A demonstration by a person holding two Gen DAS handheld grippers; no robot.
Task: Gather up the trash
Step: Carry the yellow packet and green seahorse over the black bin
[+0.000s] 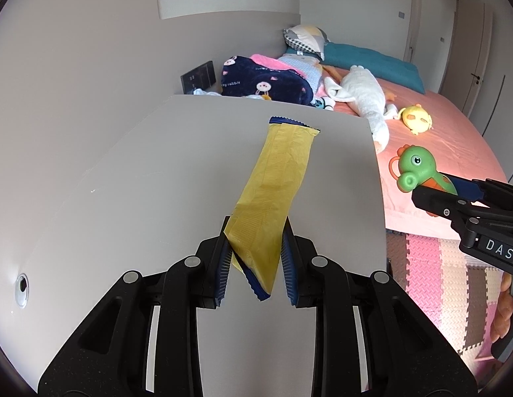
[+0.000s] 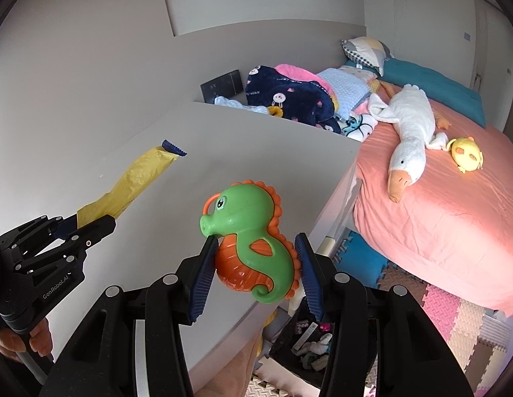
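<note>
My left gripper (image 1: 256, 231) is shut on one end of a long yellow wrapper (image 1: 276, 178) with blue serrated ends, held over the grey desk (image 1: 124, 182). The wrapper also shows in the right wrist view (image 2: 134, 178), sticking out of the left gripper (image 2: 91, 221). My right gripper (image 2: 256, 251) is shut on a green and orange seahorse toy (image 2: 253, 241), held above the desk's right edge. The toy (image 1: 418, 168) and right gripper (image 1: 445, 195) appear at the right of the left wrist view.
A bed with a pink sheet (image 2: 438, 205) lies to the right, with a white goose plush (image 2: 408, 132), a yellow plush (image 2: 466, 154) and a blanket pile (image 2: 289, 96). A dark bin (image 2: 309, 347) with bits inside stands on the foam mat floor (image 2: 454, 324) below the desk edge.
</note>
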